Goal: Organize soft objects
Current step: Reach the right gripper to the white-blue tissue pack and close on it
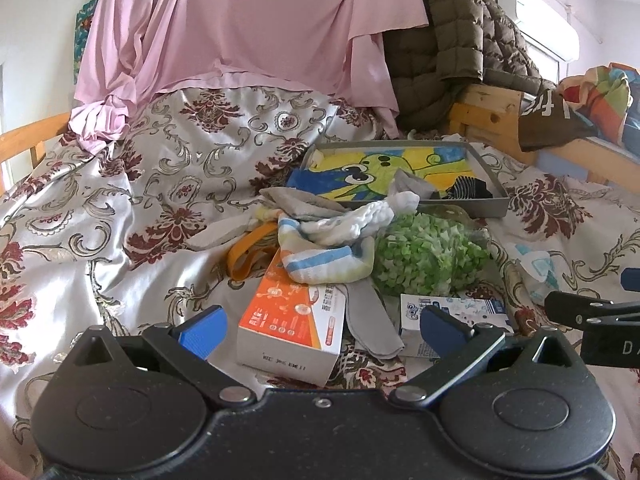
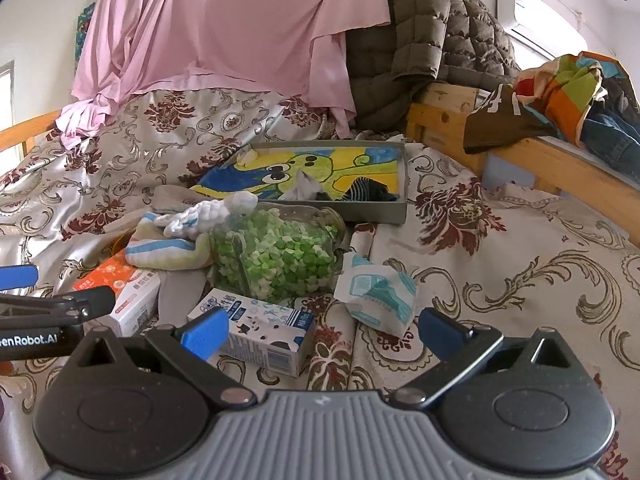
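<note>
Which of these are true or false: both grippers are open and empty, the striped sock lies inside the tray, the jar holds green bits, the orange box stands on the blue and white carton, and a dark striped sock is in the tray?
1. Both the left gripper and the right gripper are open and empty. True.
2. The striped sock lies inside the tray. False: it lies on the pile in front of it.
3. The jar holds green bits. True.
4. The orange box stands on the blue and white carton. False: they lie apart on the bedspread.
5. A dark striped sock is in the tray. True.

Left gripper (image 1: 323, 330) gapes — orange box (image 1: 290, 320) between fingers (image 1: 204, 330).
</note>
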Motion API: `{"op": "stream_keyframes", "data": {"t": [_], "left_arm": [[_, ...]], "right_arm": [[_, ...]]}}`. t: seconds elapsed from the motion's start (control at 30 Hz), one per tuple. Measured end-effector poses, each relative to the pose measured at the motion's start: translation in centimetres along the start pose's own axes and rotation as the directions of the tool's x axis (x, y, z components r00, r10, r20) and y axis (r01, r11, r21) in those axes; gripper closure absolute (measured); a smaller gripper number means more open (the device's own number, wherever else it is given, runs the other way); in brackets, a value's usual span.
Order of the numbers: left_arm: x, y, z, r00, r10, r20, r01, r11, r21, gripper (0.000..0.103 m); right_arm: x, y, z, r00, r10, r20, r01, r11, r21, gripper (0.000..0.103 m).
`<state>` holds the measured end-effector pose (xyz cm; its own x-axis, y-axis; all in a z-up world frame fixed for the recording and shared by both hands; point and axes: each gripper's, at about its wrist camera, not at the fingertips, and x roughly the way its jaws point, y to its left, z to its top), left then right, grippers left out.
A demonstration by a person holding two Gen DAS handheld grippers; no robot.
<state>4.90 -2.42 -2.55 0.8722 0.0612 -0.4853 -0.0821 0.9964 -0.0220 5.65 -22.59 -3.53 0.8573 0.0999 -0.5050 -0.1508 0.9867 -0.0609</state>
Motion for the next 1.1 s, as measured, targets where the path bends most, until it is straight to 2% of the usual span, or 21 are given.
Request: {"op": "stream_keyframes", "data": {"t": [0.17,0.33,0.5,0.67,0.73,0.9,1.0,1.1], "left_arm": [[0.7,-0.1,0.0,1.000,-0.002,-0.005,0.002,1.000,0.001,0.001],[2.1,-0.1,0.3,0.997,-0.077,-0.017,0.077,0.997,-0.012,0.001],[3.9,-0.9,0.3,0.993,-0.118,-0.021,0.119,0.990,0.081,0.001],[5.4,-1.7,0.5,0.973,-0.221,-0.070,0.228,0.966,0.121,0.001],[6.2,-1.6,0.7,0.958,-0.267,-0.103,0.275,0.958,0.081,0.002],[7.9,-0.9,0.4,0.915,-0.375,-0.150,0.361,0.926,-0.109,0.002],[8.8,-0.8,0.3,0.902,-0.401,-0.159,0.372,0.910,-0.183,0.002],[10.0,-0.3,-0.1,0.894,-0.413,-0.172,0.352,0.887,-0.300,0.002]], "right_arm": [[0.3,-0.2,0.1,1.000,-0.001,-0.006,0.001,1.000,0.012,0.000],[1.2,-0.5,0.6,1.000,-0.012,0.003,0.012,1.000,-0.010,0.000],[3.0,-1.0,1.3,1.000,0.028,-0.013,-0.028,0.998,-0.052,0.000],[4.6,-2.4,2.0,0.998,0.063,-0.031,-0.063,0.998,-0.023,0.000],[5.3,-3.2,2.4,0.997,0.063,-0.038,-0.064,0.998,-0.005,0.000],[7.2,-5.1,2.7,0.994,0.055,-0.089,-0.048,0.995,0.084,0.000],[8.0,-6.0,2.9,0.992,0.069,-0.104,-0.056,0.991,0.120,0.000],[8.6,-6.7,3.0,0.990,0.087,-0.109,-0.070,0.987,0.146,0.001]]}}
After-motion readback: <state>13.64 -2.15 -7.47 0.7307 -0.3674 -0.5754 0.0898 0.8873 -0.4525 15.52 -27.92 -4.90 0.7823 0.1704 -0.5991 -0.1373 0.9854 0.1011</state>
